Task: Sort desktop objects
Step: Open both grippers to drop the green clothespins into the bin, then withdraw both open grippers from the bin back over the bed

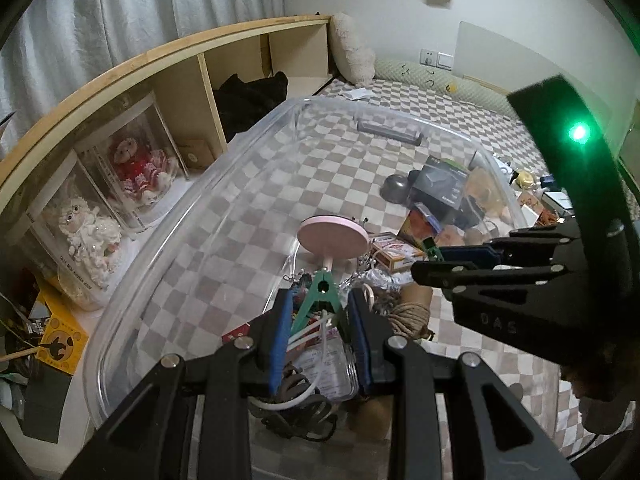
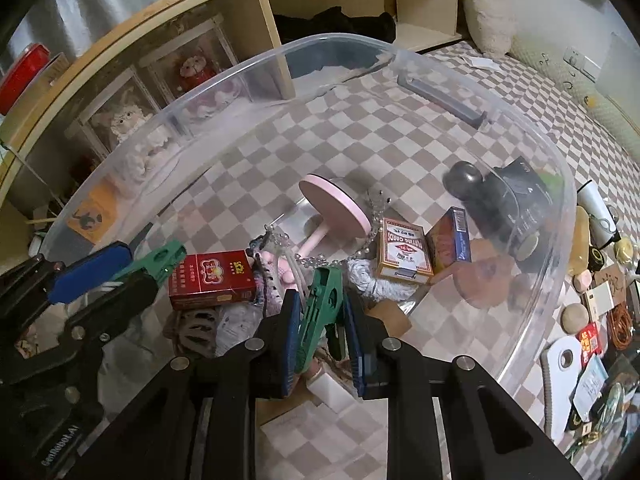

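Observation:
A clear plastic bin [image 1: 192, 200] [image 2: 532, 320] lies on the checkered cover. Inside it are a pink round stand [image 1: 333, 236] [image 2: 334, 206], a red cigarette pack [image 2: 212, 280], a playing-card box [image 2: 404, 256], a black case [image 2: 516, 196] and a bead chain [image 2: 320, 258]. My left gripper [image 1: 322, 312] is shut on a green clamp [image 1: 320, 296], over the bin's near end. My right gripper [image 2: 320, 312] is shut on a second green clamp [image 2: 320, 304], also over the near end. The right gripper also shows in the left wrist view [image 1: 460, 258], the left one in the right wrist view [image 2: 132, 264].
A wooden shelf [image 1: 168, 64] with boxed dolls [image 1: 140, 168] runs along the left. Loose items lie outside the bin at right: a white cutting board [image 2: 560, 376], an orange cord [image 2: 620, 324], small boxes and round pieces. A twine ball [image 1: 412, 316] sits near the bin.

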`<state>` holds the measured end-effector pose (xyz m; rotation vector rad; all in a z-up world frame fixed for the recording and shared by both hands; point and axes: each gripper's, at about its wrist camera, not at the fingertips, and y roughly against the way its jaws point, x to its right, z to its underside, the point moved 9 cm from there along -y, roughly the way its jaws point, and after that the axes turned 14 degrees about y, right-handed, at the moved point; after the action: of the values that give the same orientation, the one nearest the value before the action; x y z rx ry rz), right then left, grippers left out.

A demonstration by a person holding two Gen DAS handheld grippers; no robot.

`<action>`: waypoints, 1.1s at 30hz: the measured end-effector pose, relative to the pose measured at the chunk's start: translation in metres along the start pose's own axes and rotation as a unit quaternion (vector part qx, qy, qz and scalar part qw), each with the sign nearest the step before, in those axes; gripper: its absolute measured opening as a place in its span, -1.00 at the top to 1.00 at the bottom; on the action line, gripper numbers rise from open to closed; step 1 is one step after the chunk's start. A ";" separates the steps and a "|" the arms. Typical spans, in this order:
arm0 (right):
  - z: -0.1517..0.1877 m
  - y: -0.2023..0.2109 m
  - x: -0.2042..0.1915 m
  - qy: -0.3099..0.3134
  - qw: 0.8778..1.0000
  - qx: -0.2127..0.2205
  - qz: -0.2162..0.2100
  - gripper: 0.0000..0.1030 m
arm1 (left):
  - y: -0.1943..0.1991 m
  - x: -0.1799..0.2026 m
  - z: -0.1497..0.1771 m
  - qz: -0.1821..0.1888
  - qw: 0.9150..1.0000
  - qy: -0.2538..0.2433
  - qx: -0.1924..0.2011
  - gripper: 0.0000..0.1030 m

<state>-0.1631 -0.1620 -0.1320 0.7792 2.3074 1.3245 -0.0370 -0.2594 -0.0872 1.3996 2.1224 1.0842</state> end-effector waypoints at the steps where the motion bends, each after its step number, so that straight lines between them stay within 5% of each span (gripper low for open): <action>1: 0.000 0.000 0.000 0.000 1.000 -0.001 0.001 0.57 | -0.001 0.000 0.000 -0.006 1.000 -0.002 0.001 0.45; 3: 0.000 0.000 -0.001 0.002 1.000 -0.002 0.003 0.57 | -0.003 -0.001 0.001 -0.013 1.000 -0.004 0.001 0.37; 6: 0.000 0.001 -0.001 0.007 1.000 0.002 0.008 0.52 | 0.003 -0.002 -0.003 -0.004 1.000 0.011 0.013 -0.37; 8: -0.002 0.003 0.000 0.006 1.000 0.010 0.016 0.22 | 0.009 -0.004 -0.008 -0.005 0.999 0.018 0.027 -0.62; 10: -0.004 0.008 0.007 0.003 0.999 0.018 0.039 -0.50 | 0.011 -0.009 -0.011 -0.008 0.999 0.028 0.036 -0.74; 13: -0.006 0.015 0.017 -0.017 0.999 0.034 0.035 -0.89 | 0.010 -0.017 -0.013 -0.013 0.998 0.043 0.036 -0.82; 33: -0.007 0.024 0.024 -0.017 0.996 0.037 0.076 -0.94 | 0.009 -0.021 -0.013 -0.032 0.998 0.039 0.035 -0.82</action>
<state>-0.1789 -0.1425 -0.1085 1.0103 2.3223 1.2834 -0.0310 -0.2811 -0.0741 1.3312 2.2646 1.0645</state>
